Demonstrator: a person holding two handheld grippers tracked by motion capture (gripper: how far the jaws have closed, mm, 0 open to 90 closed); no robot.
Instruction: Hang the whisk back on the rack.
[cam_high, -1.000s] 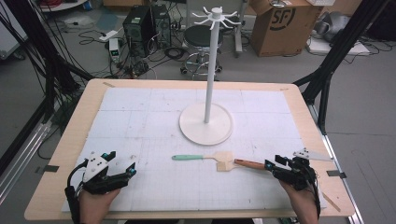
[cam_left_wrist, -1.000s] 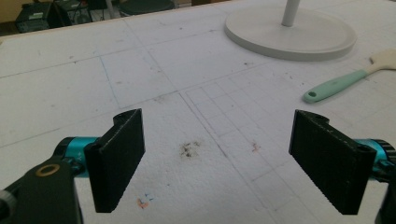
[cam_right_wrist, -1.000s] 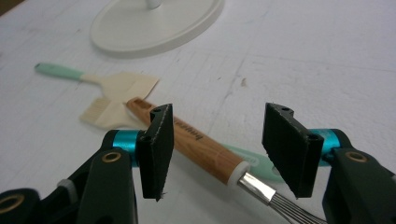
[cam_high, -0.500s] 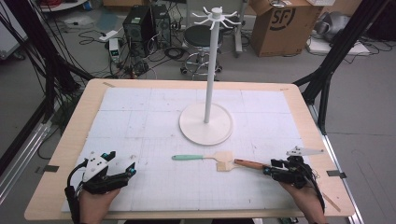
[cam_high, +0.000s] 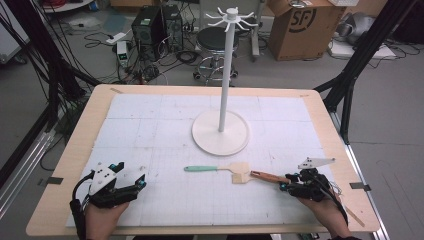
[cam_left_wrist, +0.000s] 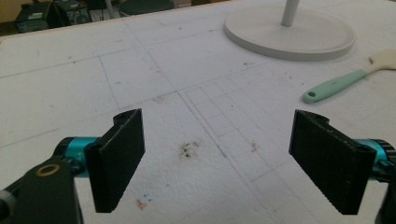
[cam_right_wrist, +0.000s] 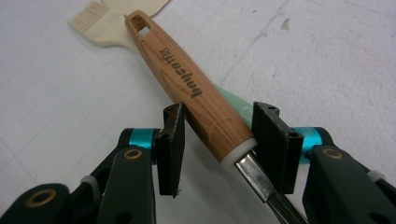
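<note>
- Two jaws of the right gripper (cam_right_wrist: 217, 149), just now closing, straddle the wooden-handled utensil with steel neck (cam_right_wrist: 187, 93) lying on the white table mat (cam_high: 150, 130); a gap remains.
- Light, stiff, smooth; take the wood just above the collar.
- Left gripper (cam_left_wrist: 217, 161) rests wide open, empty.

Left gripper (cam_high: 131, 181) gapes wide; right gripper (cam_right_wrist: 219, 140) jaws have just been closing

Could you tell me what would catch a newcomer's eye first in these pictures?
Probably the tall white hook stand at the table's centre. Next, the wooden-handled utensil between the right gripper's jaws, which have just been closing around it, near the right front edge. The left gripper sits open at front left.
</note>
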